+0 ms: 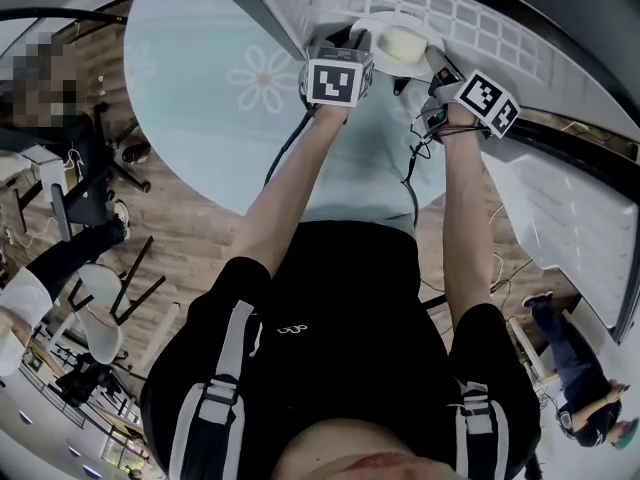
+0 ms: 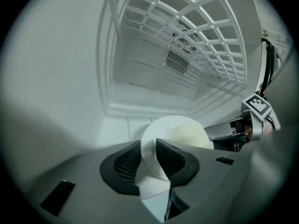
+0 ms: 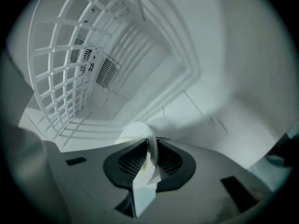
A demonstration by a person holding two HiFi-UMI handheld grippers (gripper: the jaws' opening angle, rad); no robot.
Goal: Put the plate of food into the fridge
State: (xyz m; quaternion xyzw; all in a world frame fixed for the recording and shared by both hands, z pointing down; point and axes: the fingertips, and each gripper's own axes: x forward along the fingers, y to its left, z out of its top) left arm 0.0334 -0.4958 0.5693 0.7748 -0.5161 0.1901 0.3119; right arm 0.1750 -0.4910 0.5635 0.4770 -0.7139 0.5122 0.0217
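A white plate with a pale mound of food is inside the open fridge, low over its white floor; contact with the floor is not visible. My left gripper is at the plate's left rim. In the left gripper view the plate lies in a wide gap between the pads of that gripper, which is open. My right gripper is at the right rim. In the right gripper view the dark pads of that gripper hug the thin rim of the plate.
A white wire shelf hangs above the plate, with a vent grille on the back wall. The fridge door stands open at the right. A round pale table lies to the left, and a person is at lower right.
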